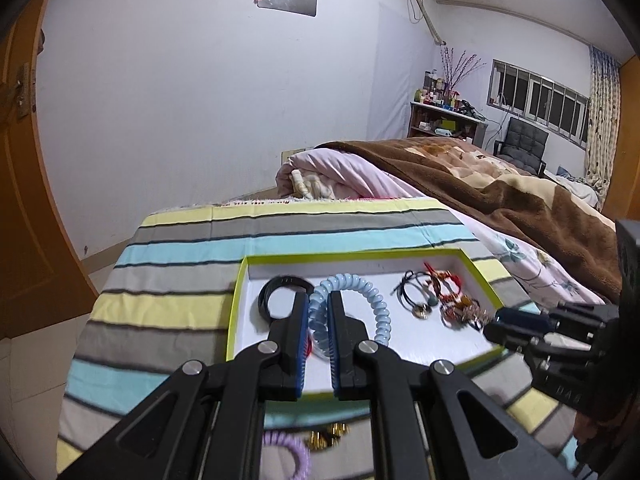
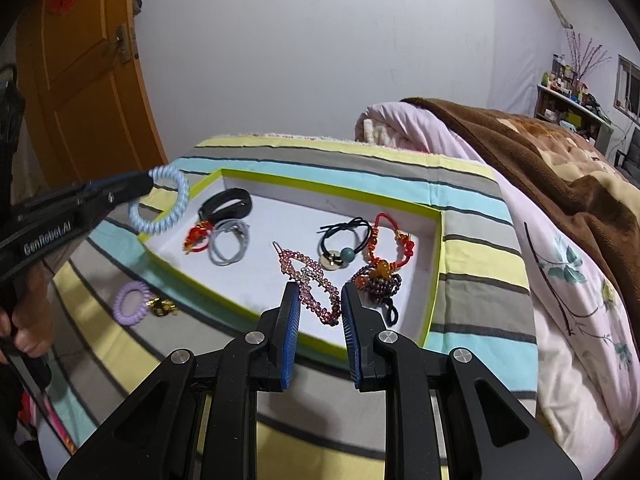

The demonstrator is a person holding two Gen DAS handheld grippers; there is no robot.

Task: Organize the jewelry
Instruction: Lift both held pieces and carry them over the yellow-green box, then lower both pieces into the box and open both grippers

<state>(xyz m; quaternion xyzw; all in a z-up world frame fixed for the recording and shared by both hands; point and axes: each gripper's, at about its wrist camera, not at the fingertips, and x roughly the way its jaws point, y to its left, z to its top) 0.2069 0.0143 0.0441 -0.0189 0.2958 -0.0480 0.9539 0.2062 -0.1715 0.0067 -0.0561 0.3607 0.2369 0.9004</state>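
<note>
A white tray with a lime-green rim (image 2: 332, 188) lies on the striped cloth. My left gripper (image 1: 318, 298) is shut on a pale blue spiral hair tie (image 1: 374, 300), held over the tray's left part. In the right wrist view that left gripper (image 2: 140, 186) hangs with the blue spiral hair tie (image 2: 160, 204) above the tray's left edge. My right gripper (image 2: 318, 290) is shut on the near end of a pink beaded hair clip (image 2: 298, 266), just above the tray floor. Inside lie a black band (image 2: 226, 204), grey hair ties (image 2: 230, 244), a black tie with a teal bead (image 2: 344, 248) and a red cord bracelet (image 2: 378, 272).
A purple spiral tie (image 2: 130, 304) and a small gold piece (image 2: 162, 306) lie on the striped cloth (image 2: 472, 272) outside the tray's near left. A pink quilt (image 2: 568, 280) and brown blanket (image 2: 540, 152) rise to the right. An orange door (image 2: 80, 80) stands at the left.
</note>
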